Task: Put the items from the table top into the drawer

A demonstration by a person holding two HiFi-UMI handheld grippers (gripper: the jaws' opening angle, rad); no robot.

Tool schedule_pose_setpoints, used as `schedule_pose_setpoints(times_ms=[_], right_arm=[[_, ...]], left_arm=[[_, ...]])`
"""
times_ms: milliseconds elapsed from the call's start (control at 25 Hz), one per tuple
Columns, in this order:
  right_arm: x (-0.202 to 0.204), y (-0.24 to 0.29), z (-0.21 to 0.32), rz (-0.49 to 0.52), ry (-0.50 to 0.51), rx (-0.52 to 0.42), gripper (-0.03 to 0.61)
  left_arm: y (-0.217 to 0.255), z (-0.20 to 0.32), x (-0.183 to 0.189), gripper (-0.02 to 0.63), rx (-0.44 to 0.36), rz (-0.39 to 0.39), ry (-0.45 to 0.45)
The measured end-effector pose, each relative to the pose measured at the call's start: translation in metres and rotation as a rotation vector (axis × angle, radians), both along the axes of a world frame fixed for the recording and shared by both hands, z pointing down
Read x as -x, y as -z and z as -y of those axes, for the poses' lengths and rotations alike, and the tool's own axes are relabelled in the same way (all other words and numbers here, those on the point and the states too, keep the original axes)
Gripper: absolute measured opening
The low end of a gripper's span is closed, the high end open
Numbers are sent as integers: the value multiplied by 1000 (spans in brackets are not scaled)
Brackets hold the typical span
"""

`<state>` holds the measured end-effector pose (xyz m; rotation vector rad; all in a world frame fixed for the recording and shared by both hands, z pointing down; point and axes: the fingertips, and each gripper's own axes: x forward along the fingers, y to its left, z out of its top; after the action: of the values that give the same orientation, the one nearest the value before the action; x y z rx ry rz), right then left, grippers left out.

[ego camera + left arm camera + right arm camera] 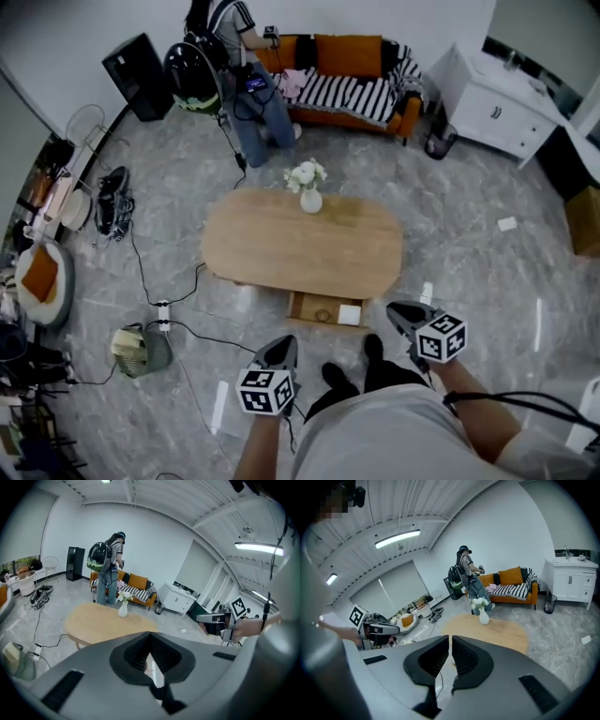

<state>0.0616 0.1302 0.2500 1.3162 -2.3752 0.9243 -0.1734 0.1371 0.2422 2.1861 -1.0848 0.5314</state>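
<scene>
An oval wooden table (281, 253) stands mid-floor and carries only a white vase of flowers (309, 195). Under its near edge an open drawer (300, 309) holds a white box (349, 315) and a small brown item. My left gripper (284, 345) hovers above the floor near the drawer's left, jaws shut and empty. My right gripper (397, 312) hovers to the drawer's right, also shut and empty. The left gripper view shows its closed tips (151, 633) over the table (93, 623) and vase (123, 609). The right gripper view shows its tips (450, 637), the table (508, 632) and vase (483, 616).
A person (246, 80) stands by an orange sofa (352, 80) at the back. A white cabinet (492, 103) sits back right and a black tower (141, 75) back left. Cables (141, 272) and a small fan heater (141, 352) lie on the floor to the left.
</scene>
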Motion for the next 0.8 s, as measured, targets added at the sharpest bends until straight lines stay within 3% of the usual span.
schedule_pose_setpoints(times_ms=[800], right_arm=[[-31,41,-16,27,80,-40,41]], left_arm=[[42,-18,-22,0,-81,5,71]])
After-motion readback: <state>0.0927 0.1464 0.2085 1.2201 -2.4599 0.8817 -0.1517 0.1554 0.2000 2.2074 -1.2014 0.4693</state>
